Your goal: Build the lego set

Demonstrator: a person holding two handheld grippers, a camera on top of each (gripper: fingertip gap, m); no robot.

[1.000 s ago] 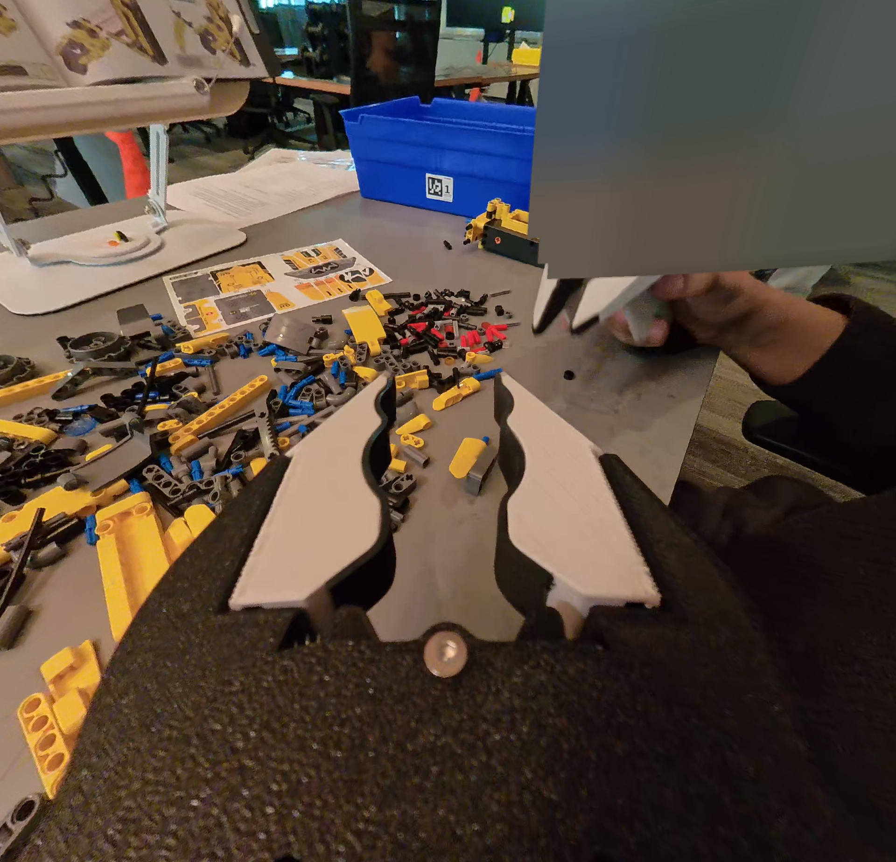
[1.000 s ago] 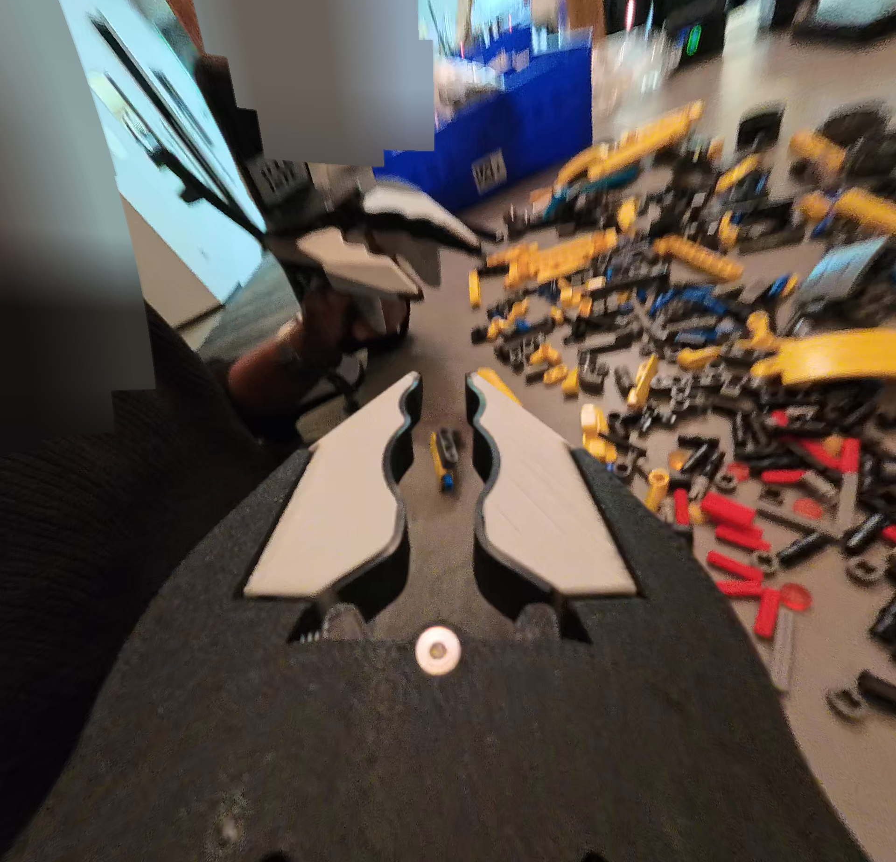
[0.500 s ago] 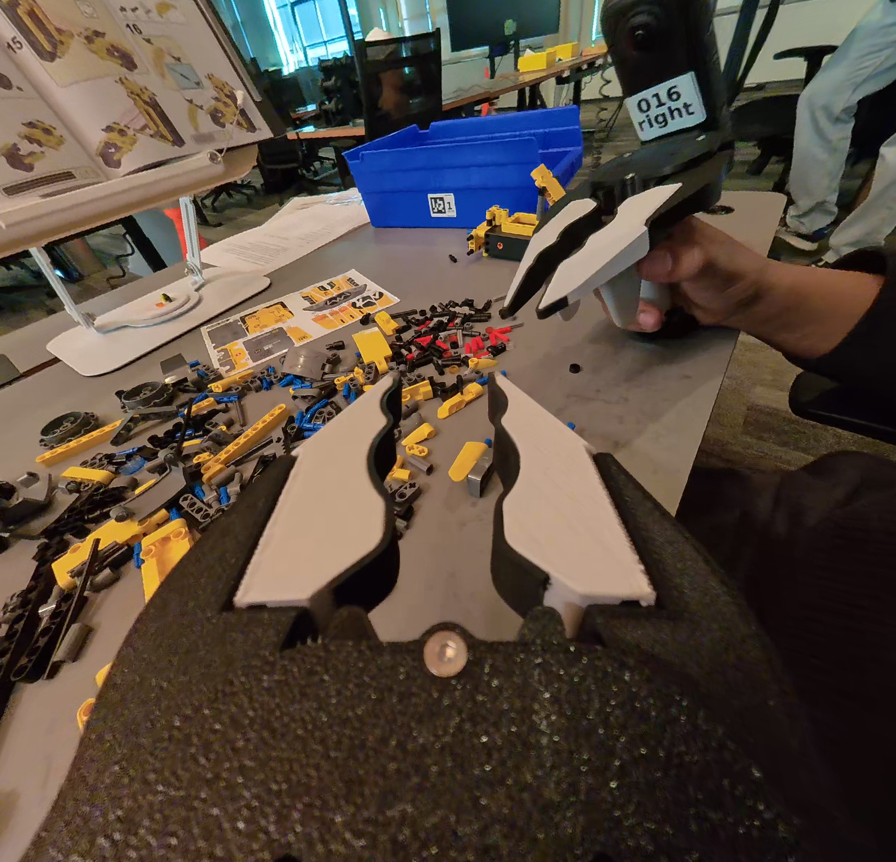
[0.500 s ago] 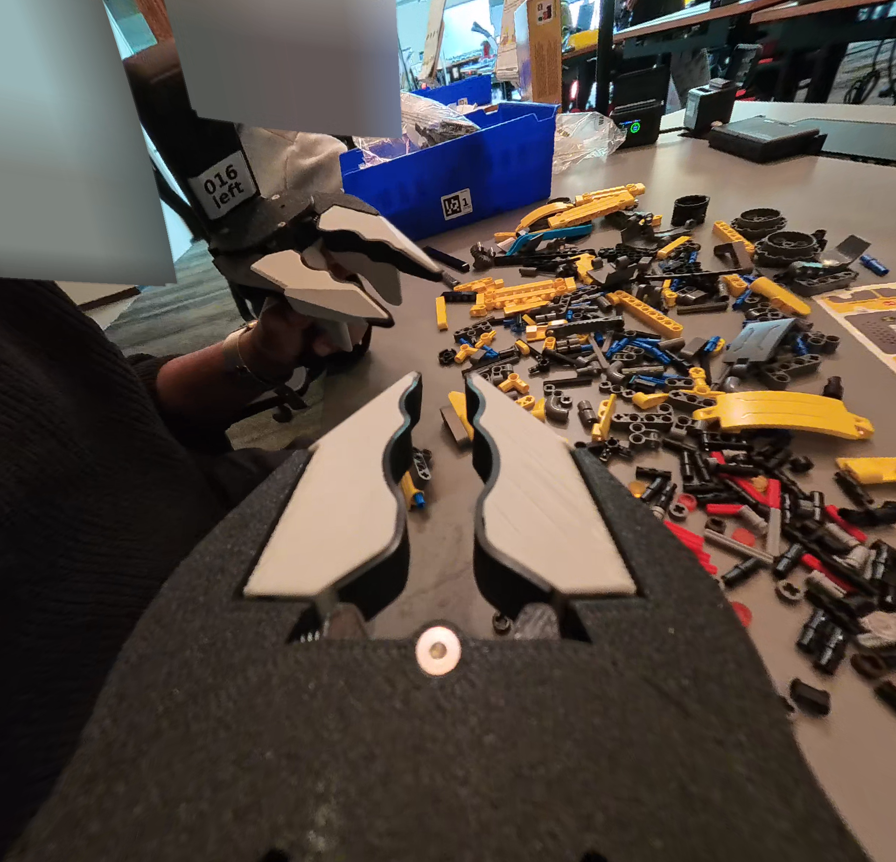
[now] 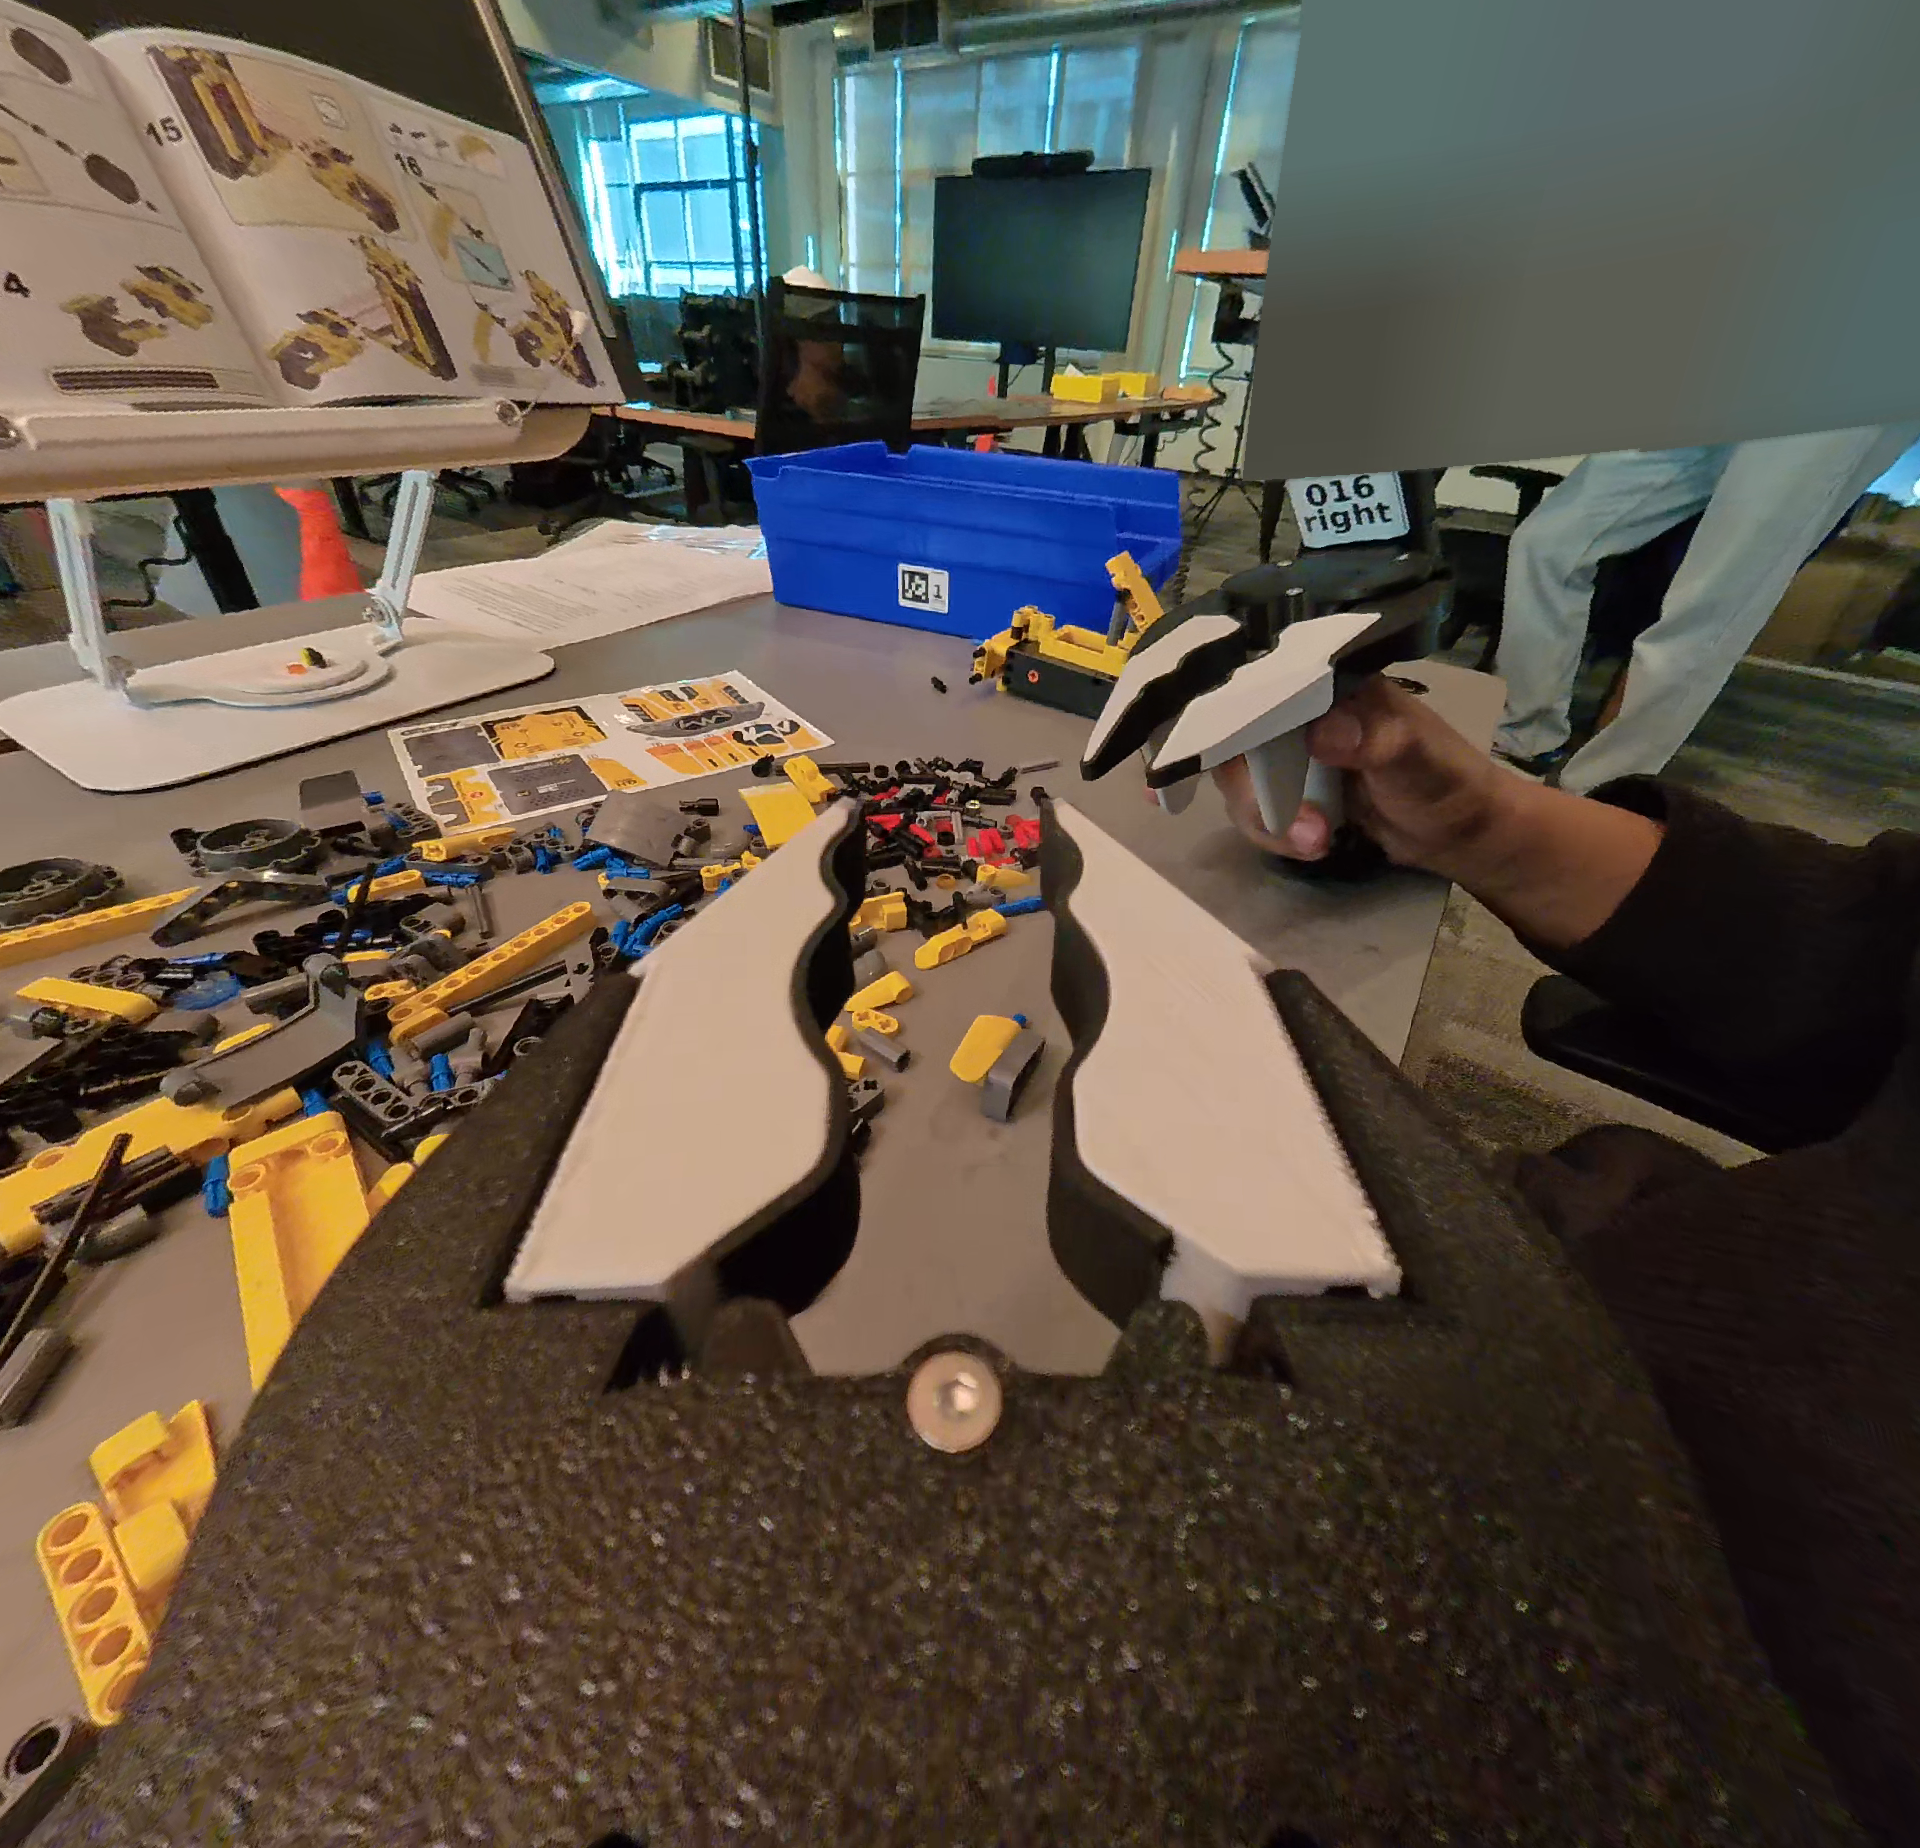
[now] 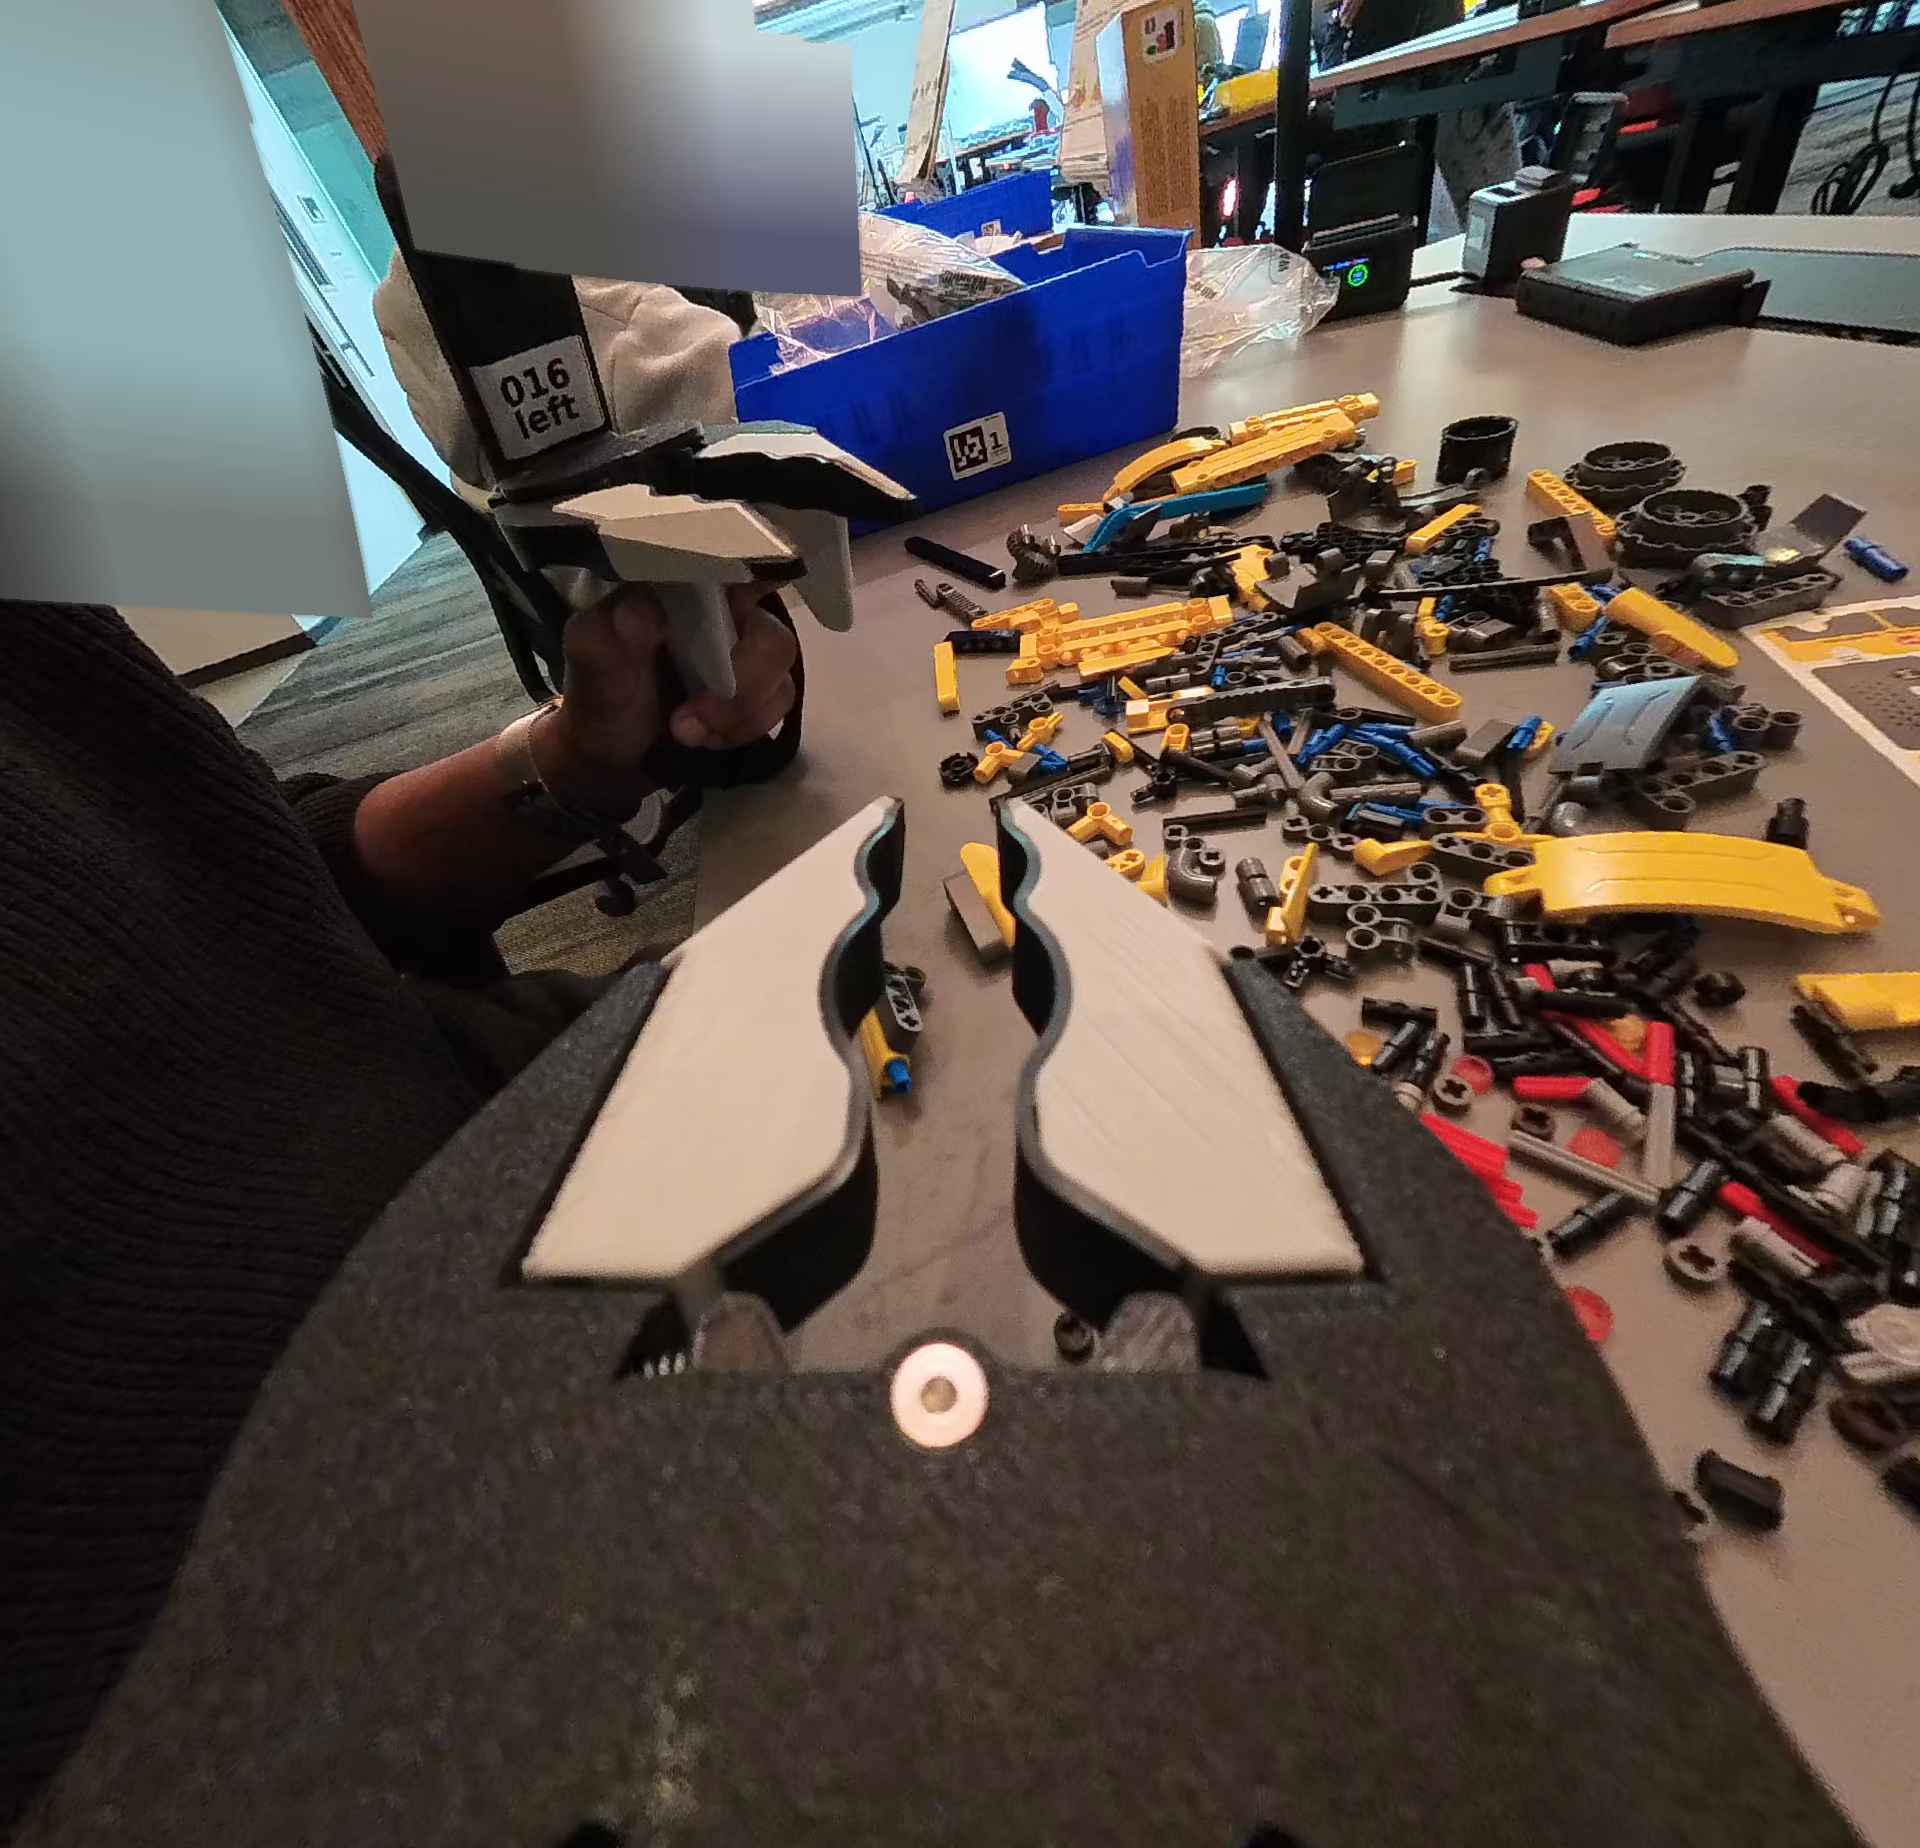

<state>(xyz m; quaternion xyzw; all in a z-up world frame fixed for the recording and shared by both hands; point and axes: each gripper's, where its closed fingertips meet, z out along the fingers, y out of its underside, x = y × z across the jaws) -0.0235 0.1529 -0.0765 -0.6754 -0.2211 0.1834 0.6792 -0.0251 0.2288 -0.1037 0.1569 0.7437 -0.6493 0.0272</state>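
Left gripper was held wide open and empty above a yellow-grey piece on the table. Right gripper was narrowly open, empty, over scattered bricks.

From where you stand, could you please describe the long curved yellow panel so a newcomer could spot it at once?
Start at the blue bin at the back of the grey table, then come forward across the spread of loose building pieces. The curved yellow panel lies flat near the red pins. It is one long, smooth, gently arched piece, far larger than the small connectors around it.
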